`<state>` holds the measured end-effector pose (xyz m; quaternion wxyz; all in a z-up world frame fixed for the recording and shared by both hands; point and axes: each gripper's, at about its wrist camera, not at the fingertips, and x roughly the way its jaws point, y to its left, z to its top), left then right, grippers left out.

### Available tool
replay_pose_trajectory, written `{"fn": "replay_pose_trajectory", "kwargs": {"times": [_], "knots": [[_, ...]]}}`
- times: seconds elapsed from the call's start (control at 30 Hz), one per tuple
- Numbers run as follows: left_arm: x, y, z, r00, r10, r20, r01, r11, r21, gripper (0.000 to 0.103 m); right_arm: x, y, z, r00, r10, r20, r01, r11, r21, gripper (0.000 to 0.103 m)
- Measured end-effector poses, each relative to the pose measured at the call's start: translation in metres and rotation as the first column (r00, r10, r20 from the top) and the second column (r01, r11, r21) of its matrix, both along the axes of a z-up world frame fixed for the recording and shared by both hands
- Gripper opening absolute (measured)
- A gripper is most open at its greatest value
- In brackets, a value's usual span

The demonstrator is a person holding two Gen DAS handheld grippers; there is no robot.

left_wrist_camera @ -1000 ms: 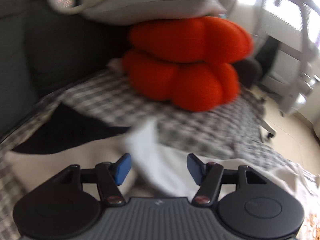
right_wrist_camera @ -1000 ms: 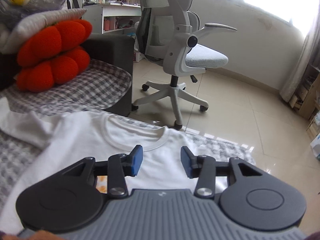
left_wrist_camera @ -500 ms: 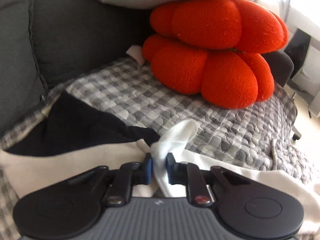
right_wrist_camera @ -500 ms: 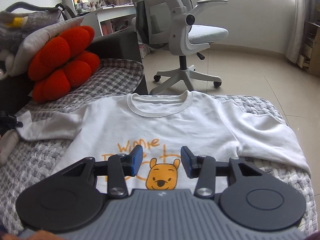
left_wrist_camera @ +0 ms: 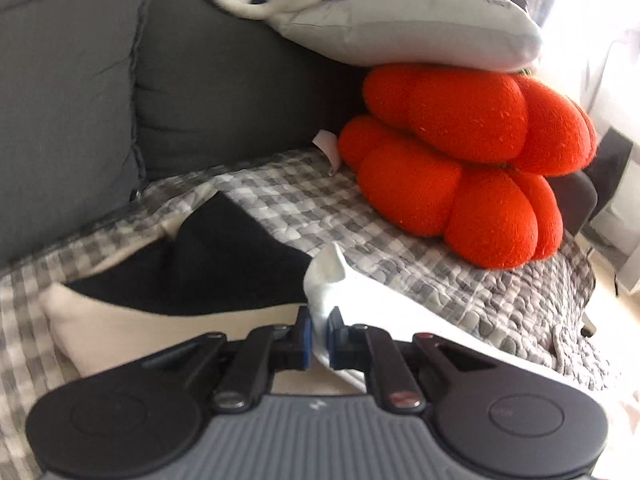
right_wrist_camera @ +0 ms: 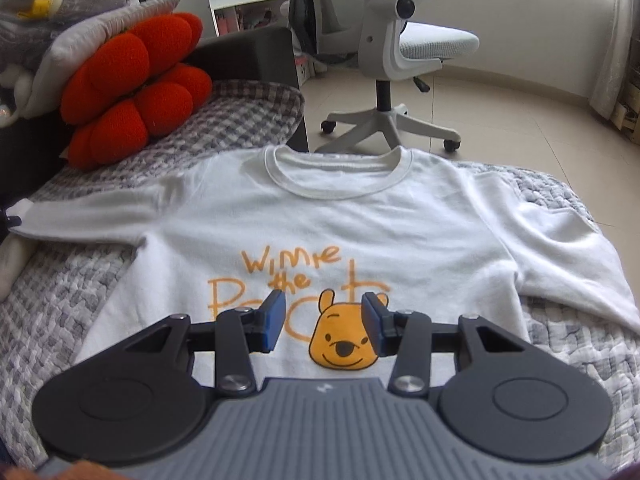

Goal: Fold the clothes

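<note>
A white sweatshirt (right_wrist_camera: 340, 220) with an orange bear print lies face up on the grey checked sofa cover (right_wrist_camera: 60, 300), collar towards the far edge, both sleeves spread out. My left gripper (left_wrist_camera: 319, 338) is shut on the cuff of the white sleeve (left_wrist_camera: 326, 280), which sticks up between the blue pads. My right gripper (right_wrist_camera: 324, 326) hovers open over the bear print on the chest, nothing between its fingers. The sleeve end held by the left gripper shows at the far left edge of the right wrist view.
A red knitted cushion (left_wrist_camera: 472, 168) under a grey pillow (left_wrist_camera: 408, 28) sits at the sofa's back corner. A black and cream garment (left_wrist_camera: 192, 272) lies left of the held cuff. A white office chair (right_wrist_camera: 396, 48) stands on the tiled floor beyond the sofa.
My left gripper closed on the white sleeve cuff and sank a little towards the sofa. My right gripper tipped down and back, so the whole shirt front came into its view.
</note>
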<state>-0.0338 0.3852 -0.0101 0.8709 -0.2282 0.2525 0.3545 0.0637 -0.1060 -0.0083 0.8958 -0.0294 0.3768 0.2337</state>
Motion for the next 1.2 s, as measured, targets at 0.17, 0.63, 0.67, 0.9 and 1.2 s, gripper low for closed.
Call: {"fn": "replay_pose_trajectory", "kwargs": {"times": [0.17, 0.63, 0.67, 0.9, 1.2], "knots": [[-0.005, 0.002, 0.006, 1.0, -0.013, 0.005, 0.013, 1.0, 0.005, 0.02, -0.008, 0.01, -0.002, 0.997, 0.075, -0.006, -0.075, 0.997, 0.0, 0.046], [-0.046, -0.061, 0.03, 0.982, -0.189, 0.009, 0.189, 0.982, -0.01, 0.038, -0.127, 0.1, 0.009, 0.823, 0.568, 0.022, -0.568, 0.819, 0.075, 0.046], [-0.047, -0.068, 0.03, 0.975, -0.221, 0.007, 0.221, 0.975, -0.01, 0.039, -0.135, 0.104, 0.005, 0.806, 0.592, 0.014, -0.591, 0.803, 0.071, 0.046], [-0.048, -0.115, 0.023, 0.916, -0.4, -0.039, 0.4, 0.917, -0.017, 0.04, -0.118, 0.07, -0.022, 0.882, 0.458, -0.115, -0.44, 0.885, 0.149, 0.033], [-0.062, -0.186, 0.041, 0.794, -0.606, -0.05, 0.607, 0.794, 0.023, 0.039, -0.139, 0.039, -0.022, 0.954, 0.294, -0.058, -0.286, 0.95, 0.124, 0.041]]}}
